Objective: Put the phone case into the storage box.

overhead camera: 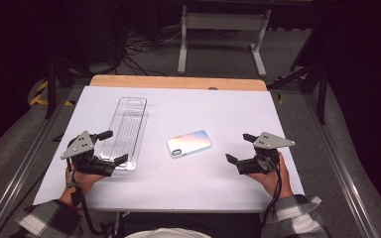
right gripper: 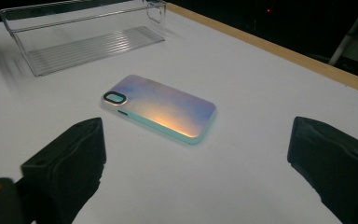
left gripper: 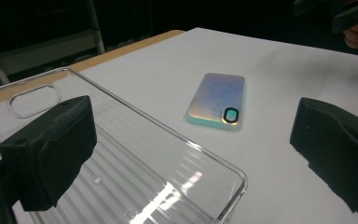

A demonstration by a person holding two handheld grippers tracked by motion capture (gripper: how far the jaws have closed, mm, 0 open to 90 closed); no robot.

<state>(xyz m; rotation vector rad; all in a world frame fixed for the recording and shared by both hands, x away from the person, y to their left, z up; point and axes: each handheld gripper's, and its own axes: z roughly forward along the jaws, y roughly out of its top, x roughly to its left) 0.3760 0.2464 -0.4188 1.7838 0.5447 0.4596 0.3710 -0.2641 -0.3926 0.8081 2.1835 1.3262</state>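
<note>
Nearest you, your left gripper [overhead camera: 110, 147] sits at the near left of the white table [overhead camera: 228, 106], its jaws spread wide with nothing between the pads. One jaw hangs over the near end of the clear plastic tray [overhead camera: 125, 130]; in the left gripper view that tray's [left gripper: 135, 158] ribbed floor and rounded corner lie just under that jaw. Your right gripper [overhead camera: 241, 148] rests at the near right, jaws likewise wide apart and empty, pointing inward toward the middle of the table.

Between your two grippers, a little farther out, the phone case [overhead camera: 189, 143] lies flat on the white surface, iridescent back up, apart from both grippers and the tray. In the right gripper view the case [right gripper: 161, 106] lies ahead of the jaws, camera cutout toward the tray [right gripper: 84, 39]. Beyond, the tray runs lengthwise toward the table's wooden far edge [overhead camera: 178, 82].
</note>
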